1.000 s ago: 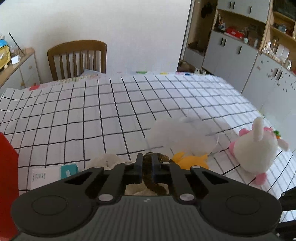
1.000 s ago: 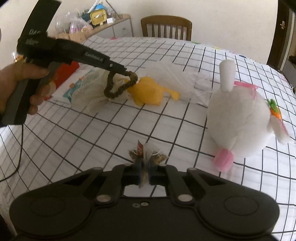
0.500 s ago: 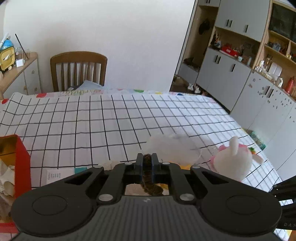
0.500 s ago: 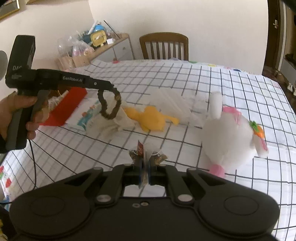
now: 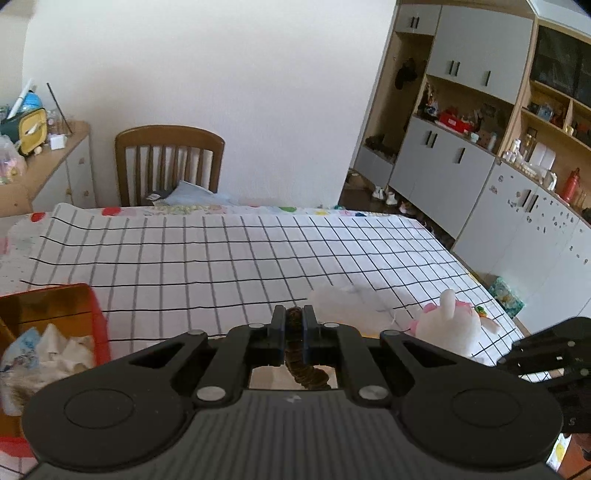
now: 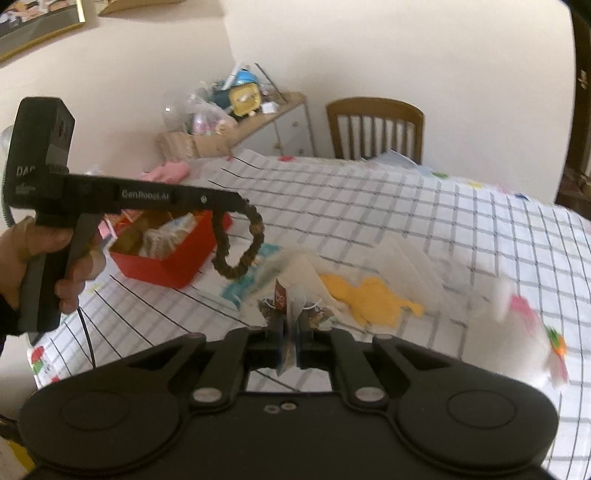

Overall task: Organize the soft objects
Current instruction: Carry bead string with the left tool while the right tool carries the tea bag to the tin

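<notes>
Left wrist: checked tablecloth (image 5: pixel 236 258) (chair (image 5: pixel 168 162) behind)

Wooden chair (image 5: pixel 169 162) at far table edge, pale blue cushion (image 5: pixel 192 194) on seat. Low sideboard (image 5: pixel 55 162) left of chair, cluttered; yellow alarm clock (image 6: pixel 245 98) on top. Grey-and-wood wall cabinets (image 5: pixel 476 147) along right wall. Gold-framed picture (image 6: pixel 40 20) high on left wall. Checked tablecloth (image 5: pixel 236 254) covers table.

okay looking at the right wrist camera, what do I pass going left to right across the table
hand on the left gripper's handle → red box → brown scrunchie hanging from the left gripper → yellow plush → white bunny plush
</notes>
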`<state>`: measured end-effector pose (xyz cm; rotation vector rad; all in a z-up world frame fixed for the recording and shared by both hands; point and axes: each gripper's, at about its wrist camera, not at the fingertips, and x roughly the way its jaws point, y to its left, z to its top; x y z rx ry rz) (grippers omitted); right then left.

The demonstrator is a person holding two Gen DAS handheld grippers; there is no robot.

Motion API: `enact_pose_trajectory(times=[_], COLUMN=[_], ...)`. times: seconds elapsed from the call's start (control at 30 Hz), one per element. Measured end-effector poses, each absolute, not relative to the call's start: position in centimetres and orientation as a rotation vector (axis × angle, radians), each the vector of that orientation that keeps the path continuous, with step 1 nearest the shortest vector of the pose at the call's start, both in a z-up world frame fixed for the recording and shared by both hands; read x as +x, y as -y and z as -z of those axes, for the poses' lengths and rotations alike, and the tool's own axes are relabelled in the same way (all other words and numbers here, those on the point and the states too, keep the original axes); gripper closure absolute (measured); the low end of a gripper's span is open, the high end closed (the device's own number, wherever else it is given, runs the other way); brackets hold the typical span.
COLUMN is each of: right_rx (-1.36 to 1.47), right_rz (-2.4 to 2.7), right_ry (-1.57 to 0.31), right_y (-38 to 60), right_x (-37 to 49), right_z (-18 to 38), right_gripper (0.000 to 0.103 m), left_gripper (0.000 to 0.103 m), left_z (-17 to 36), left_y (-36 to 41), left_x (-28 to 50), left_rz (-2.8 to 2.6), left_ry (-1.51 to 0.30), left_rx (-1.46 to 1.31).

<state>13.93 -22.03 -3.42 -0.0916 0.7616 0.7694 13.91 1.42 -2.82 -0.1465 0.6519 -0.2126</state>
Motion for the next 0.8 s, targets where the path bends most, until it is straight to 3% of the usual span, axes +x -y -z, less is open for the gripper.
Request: enact_pose_trajectory(times=[0.8], right_rx=[-0.170], right_rz=[-0.959], right_ry=[-0.695], right_y=[6.0], right_x=[16.1], right_z=[0.8], right_gripper=[0.098], left_gripper=[0.095], left_z=[1.4], left_y=[-15.3], left_x=[10.1], left_rz=[0.024], left_ry=[-0.646], left_rx=[-0.165])
